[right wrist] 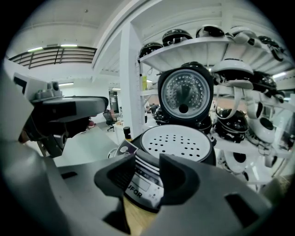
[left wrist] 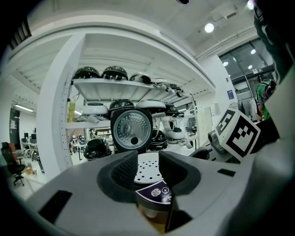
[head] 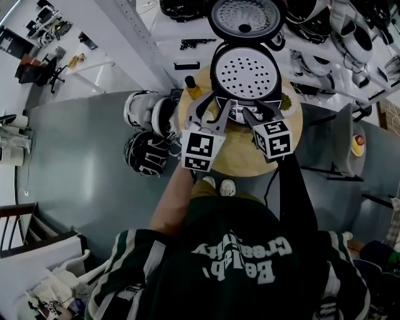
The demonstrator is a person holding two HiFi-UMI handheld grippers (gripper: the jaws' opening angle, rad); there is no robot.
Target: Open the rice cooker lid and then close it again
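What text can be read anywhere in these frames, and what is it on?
"UFOR": front of the rice cooker; its start is hidden.
Button symbols on the cooker's control panel: too small to read.
White print on the person's shirt: upside down and creased, not surely readable.

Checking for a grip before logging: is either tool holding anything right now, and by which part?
Nothing is held. The left tool and right tool both stand with jaws apart, facing the front of the rice cooker; its lid is up.
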